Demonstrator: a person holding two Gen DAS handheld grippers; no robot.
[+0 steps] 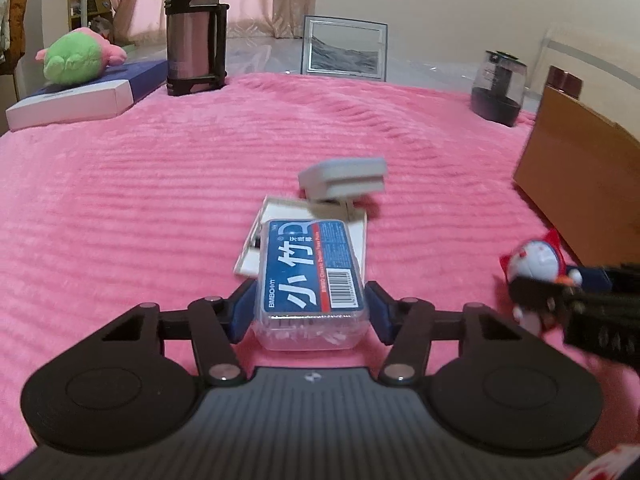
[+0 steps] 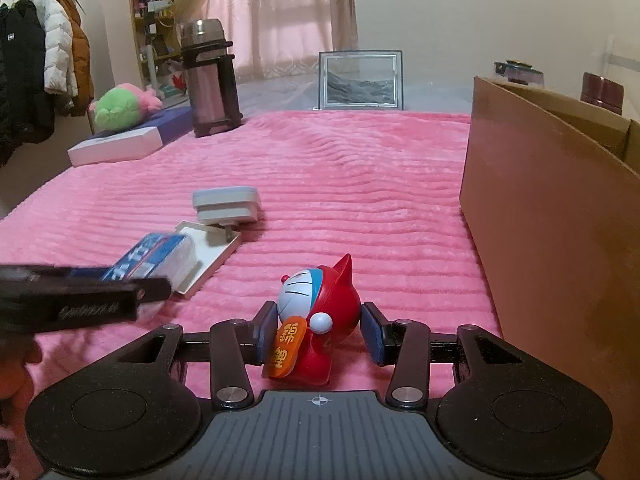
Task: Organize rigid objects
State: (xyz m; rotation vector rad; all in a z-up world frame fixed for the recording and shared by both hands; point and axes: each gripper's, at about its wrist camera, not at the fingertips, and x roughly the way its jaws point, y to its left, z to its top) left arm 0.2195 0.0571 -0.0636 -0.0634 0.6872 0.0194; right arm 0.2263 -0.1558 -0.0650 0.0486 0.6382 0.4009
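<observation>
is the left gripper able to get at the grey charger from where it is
Probably not directly: the floss box sits between the left gripper's fingers, and the charger lies beyond it on the white tray.

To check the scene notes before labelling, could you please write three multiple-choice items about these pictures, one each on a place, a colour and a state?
1. Where does the blue-labelled box lie?
A. Inside the cardboard carton
B. Partly on the white tray
C. On top of the green plush toy

2. What colour is the figurine's costume?
A. Red
B. Yellow
C. Black

3. How is the thermos positioned?
A. Lying on its side
B. Turned upside down
C. Standing upright

Answers:
1 B: the blue-labelled box overlaps the white tray on the pink blanket.
2 A: the figurine wears a red hooded suit around its white and blue face.
3 C: the thermos stands with its base on the blanket's far edge and its lid on top.
</observation>
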